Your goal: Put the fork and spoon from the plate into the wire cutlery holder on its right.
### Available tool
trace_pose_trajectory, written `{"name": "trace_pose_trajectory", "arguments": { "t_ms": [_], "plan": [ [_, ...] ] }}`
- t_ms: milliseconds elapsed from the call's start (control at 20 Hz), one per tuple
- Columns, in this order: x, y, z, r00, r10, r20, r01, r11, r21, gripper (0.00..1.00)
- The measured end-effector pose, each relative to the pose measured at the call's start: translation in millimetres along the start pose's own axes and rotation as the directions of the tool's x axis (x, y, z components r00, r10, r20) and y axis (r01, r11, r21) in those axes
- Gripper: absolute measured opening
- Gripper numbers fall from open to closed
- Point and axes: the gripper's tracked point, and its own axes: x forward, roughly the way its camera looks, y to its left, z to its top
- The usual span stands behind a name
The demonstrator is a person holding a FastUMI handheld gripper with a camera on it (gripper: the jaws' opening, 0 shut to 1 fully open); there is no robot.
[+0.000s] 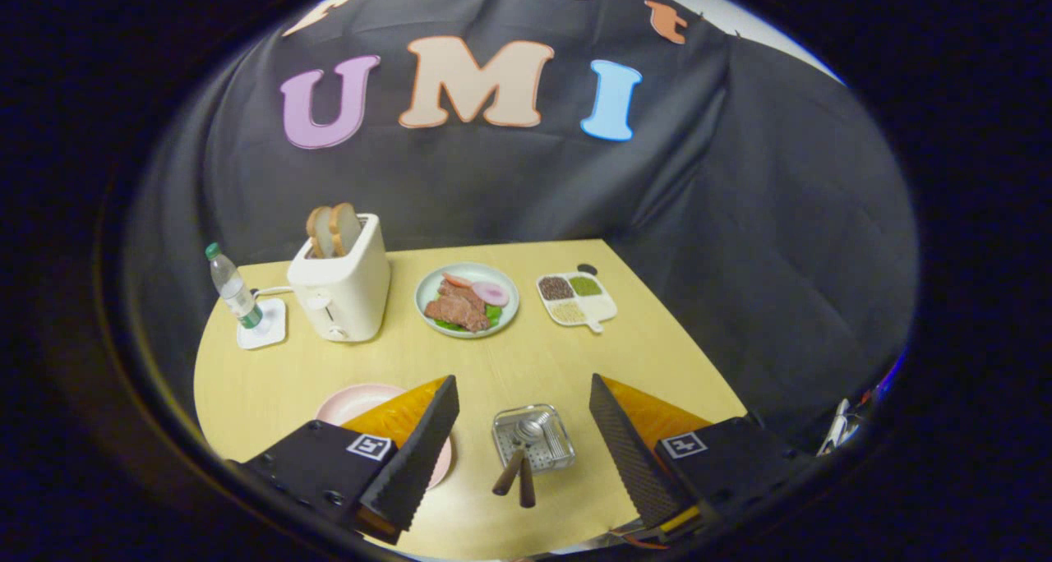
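Gripper (523,430) hangs wide open and empty above the table, with fork (526,481) and spoon (519,451) between its fingers, standing in the wire cutlery holder (533,437) beside the pink plate (353,399) — light, stiff, slippery pieces, best pinched by their handles.

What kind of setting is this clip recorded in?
Probably a staged breakfast table in a recording booth, not a real kitchen: a toaster with bread, a plate of food and a wire cutlery holder sit on a small wooden table backed by black cloth. The tongs are open.
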Motion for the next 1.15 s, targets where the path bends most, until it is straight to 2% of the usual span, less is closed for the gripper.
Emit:
{"name": "trace_pose_trajectory", "arguments": {
  "t_ms": [200, 400, 600, 700, 1150],
  "plan": [
    [-11, 12, 38, 0.977, 0.045, 0.207, -0.047, 0.999, 0.005, 1.0],
    [-32, 22, 69, 0.927, 0.098, 0.361, -0.124, 0.991, 0.048, 1.0],
    [-51, 11, 79, 0.882, 0.088, 0.462, -0.12, 0.992, 0.041, 1.0],
    [-56, 9, 71, 0.872, 0.085, 0.483, -0.12, 0.992, 0.043, 1.0],
    [-59, 8, 37, 0.899, 0.111, 0.423, -0.123, 0.992, 0.002, 1.0]
  ]
}}
